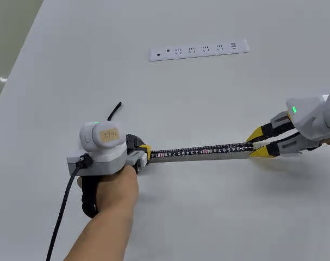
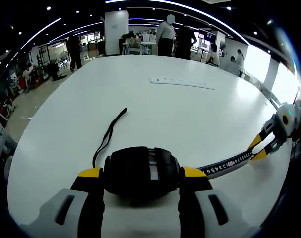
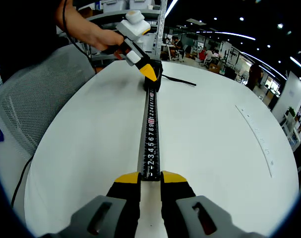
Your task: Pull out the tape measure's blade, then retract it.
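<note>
Black tape measure case [image 2: 140, 166] was clamped in the left gripper [image 2: 141, 173]. The right gripper [image 3: 150, 177] pinched the extended blade [image 3: 151, 134] at its tip. Judgement: retraction required a slow, straight feed.

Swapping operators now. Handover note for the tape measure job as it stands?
Left gripper: jaws shut on the tape measure case, which sits on the table.
Right gripper: jaws shut on the blade at its free end.
The blade runs straight between the two grippers, low over the table. The wrist strap lies loose by the case. The power strip lies further off, untouched.
Done: pull-out.
Left: retract, probably by easing the right gripper toward the case.
</note>
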Motion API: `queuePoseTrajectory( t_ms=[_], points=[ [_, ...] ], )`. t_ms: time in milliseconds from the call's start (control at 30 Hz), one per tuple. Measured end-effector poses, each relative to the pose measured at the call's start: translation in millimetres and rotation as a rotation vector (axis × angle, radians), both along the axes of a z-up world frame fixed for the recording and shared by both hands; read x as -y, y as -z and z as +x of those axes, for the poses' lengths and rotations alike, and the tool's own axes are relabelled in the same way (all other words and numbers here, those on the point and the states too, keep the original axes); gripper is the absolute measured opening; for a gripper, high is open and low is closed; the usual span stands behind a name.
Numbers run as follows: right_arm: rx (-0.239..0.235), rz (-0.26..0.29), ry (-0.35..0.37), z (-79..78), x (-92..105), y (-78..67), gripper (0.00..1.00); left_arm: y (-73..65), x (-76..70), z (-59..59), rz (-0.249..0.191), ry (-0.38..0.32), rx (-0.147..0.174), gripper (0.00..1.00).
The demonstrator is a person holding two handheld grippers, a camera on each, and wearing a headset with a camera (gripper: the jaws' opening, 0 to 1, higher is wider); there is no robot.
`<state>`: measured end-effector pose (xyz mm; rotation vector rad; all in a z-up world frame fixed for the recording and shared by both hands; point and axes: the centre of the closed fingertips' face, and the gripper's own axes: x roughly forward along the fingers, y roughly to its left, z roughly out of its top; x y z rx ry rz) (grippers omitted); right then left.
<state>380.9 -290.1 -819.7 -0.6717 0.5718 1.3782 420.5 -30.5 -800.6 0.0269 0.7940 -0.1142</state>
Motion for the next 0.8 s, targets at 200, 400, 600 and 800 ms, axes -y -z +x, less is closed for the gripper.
queuePoseTrajectory(
  t_ms=[200,400,600,800],
  points=[
    [0.001,0.004,-0.003,-1.3,-4.4,-0.7,0.15,-0.7,0.6,-1.7,-0.004,0.002,-0.006,0.56],
    [0.000,0.004,-0.009,-1.3,-6.6,-0.9,0.15,-1.1,0.7,-2.9,-0.006,0.005,-0.006,0.56],
    [0.002,0.004,-0.011,-1.1,-7.3,-1.8,0.15,-0.9,0.0,-2.6,-0.008,0.007,-0.011,0.56],
    [0.002,0.007,-0.012,-1.4,-9.0,-2.4,0.15,-1.0,-0.1,-2.2,-0.007,0.005,-0.015,0.56]
  ],
)
